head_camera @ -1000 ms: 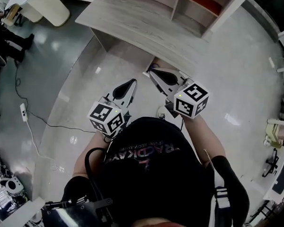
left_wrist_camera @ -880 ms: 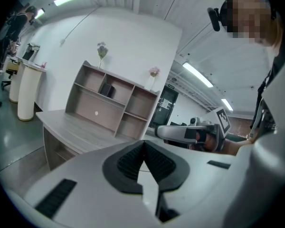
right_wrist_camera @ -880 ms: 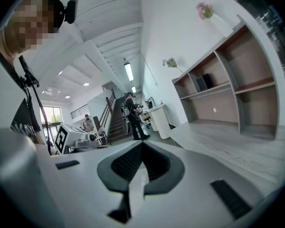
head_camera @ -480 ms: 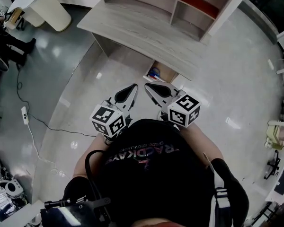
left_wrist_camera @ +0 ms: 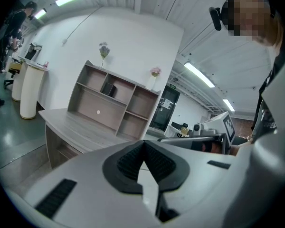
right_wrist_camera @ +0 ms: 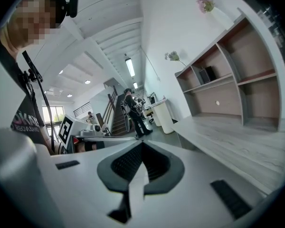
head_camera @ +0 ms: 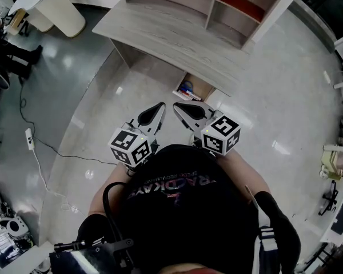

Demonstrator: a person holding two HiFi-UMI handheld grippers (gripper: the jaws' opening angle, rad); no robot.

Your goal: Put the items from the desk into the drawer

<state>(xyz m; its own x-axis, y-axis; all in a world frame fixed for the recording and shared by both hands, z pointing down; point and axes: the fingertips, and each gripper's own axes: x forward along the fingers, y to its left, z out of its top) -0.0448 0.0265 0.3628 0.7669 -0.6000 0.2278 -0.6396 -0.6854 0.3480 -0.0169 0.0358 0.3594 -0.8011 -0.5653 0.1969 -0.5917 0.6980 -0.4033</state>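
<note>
Head view: closed left tongs point(head_camera: 159, 105), right tongs point(head_camera: 178, 105), short of desk point(head_camera: 160, 39).

The right gripper point(right_wrist_camera: 141, 148) has its jaws pressed together, nothing between them. Right of the jaws lies the grey bench point(right_wrist_camera: 228, 144), with 1 shelf unit point(right_wrist_camera: 223, 87) beyond.

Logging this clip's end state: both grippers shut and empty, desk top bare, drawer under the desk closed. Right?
No, the drawer is open: the head view shows it standing out from under the desk with items inside. The rest holds: the left gripper and right gripper are shut and empty, and the desk top is bare.
</note>
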